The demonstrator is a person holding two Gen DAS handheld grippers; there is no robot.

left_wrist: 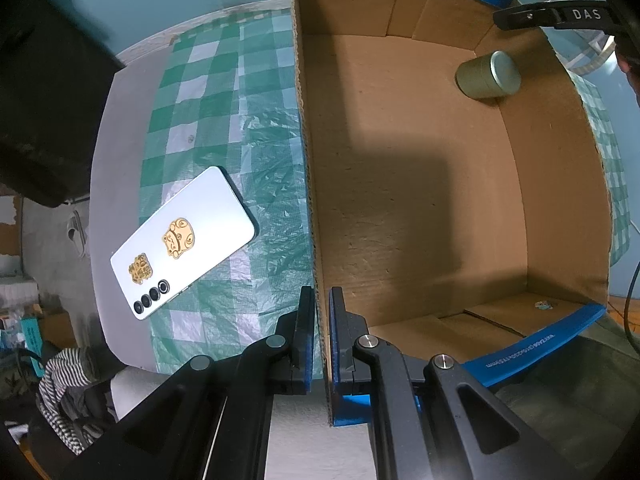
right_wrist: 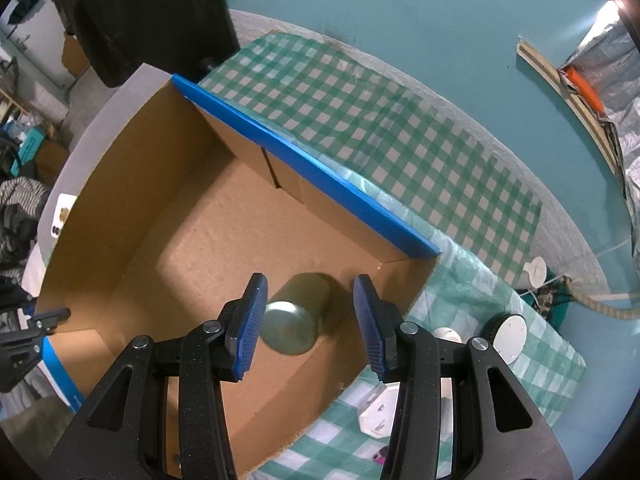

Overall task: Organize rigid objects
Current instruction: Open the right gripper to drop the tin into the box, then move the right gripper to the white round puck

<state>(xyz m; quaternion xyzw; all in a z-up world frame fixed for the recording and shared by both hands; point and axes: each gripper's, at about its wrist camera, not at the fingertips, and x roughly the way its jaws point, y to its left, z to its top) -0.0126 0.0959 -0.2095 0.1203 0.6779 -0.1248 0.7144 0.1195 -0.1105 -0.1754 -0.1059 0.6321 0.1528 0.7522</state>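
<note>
A brown cardboard box [left_wrist: 400, 200] with blue-taped edges stands open on the checked cloth. My left gripper [left_wrist: 321, 300] is shut on the box's left wall, one pad on each side of the cardboard. A green round tin [left_wrist: 488, 76] lies on its side on the box floor, in the far right corner. In the right wrist view the tin [right_wrist: 294, 320] shows below and between the blue pads of my right gripper [right_wrist: 310, 278], which hangs open over it without touching. A white phone [left_wrist: 184, 240] with gold stickers lies outside the box to the left.
The green-and-white checked cloth [right_wrist: 380, 128] covers the table. Right of the box lie a white round device [right_wrist: 510, 338], a white plug [right_wrist: 378, 412] and a small white cap [right_wrist: 536, 270]. Striped clothing [left_wrist: 68, 372] hangs past the table's left edge.
</note>
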